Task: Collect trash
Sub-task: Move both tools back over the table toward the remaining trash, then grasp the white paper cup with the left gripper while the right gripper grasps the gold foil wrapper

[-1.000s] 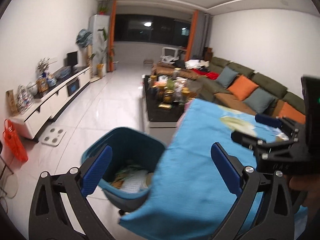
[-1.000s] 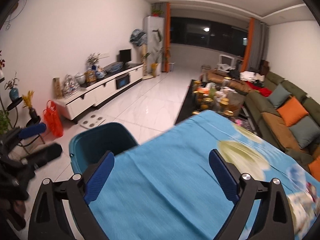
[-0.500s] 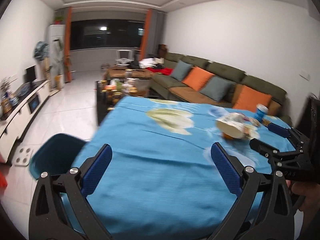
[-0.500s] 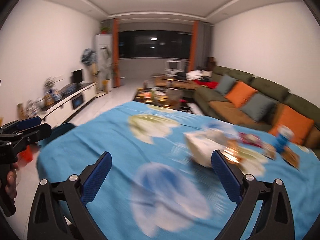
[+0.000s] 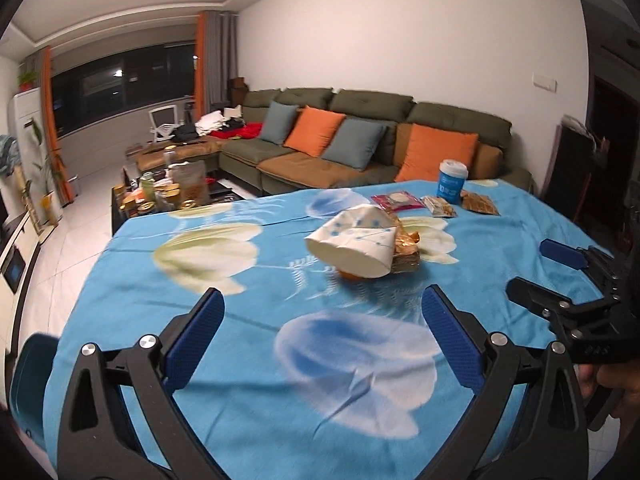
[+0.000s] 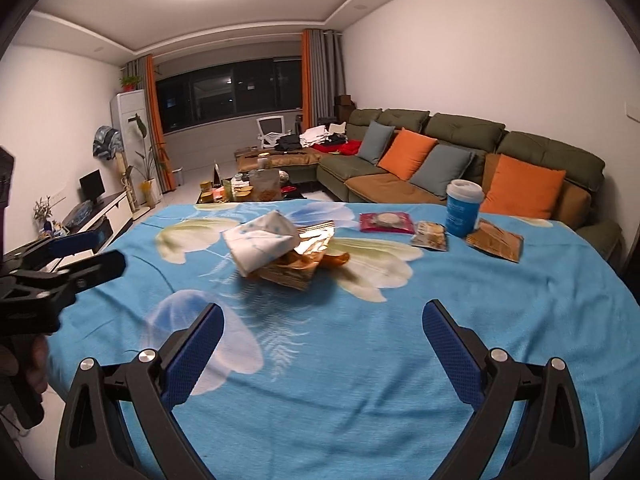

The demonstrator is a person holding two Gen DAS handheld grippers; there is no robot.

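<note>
Blue floral cloth [image 5: 248,360] covers the table where the trash lies, and both tools hang above its near edge with nothing in them. The left gripper [image 5: 320,336] has its blue-padded fingers spread wide apart, and the right gripper [image 6: 320,340] is equally wide, its pads empty too.

The nearest target is a heap in the middle of the cloth: a crumpled white paper wrapper with blue dots [image 5: 352,244] lying on top of shiny gold and orange foil packets [image 6: 304,260]. It sits ahead of both tools, well apart from the fingertips, a little right of centre for the left gripper and a little left of centre for the right one. Farther back, near the sofa-side edge, lie a flat red snack packet [image 6: 386,222], a small printed sachet [image 6: 430,236], a brown foil pouch [image 6: 496,242] and an upright blue paper cup with a white lid [image 6: 462,208]. A teal bin [image 5: 28,376] shows at the table's left edge in the left wrist view.

The step in hand looks like the reach for the heap. To do it well, I would bring one gripper in low and level with the wrapper between the pads, then close on the paper's bulk, not a loose corner. The foil underneath is slippery and may stay behind, so a separate pick is likely needed.
</note>
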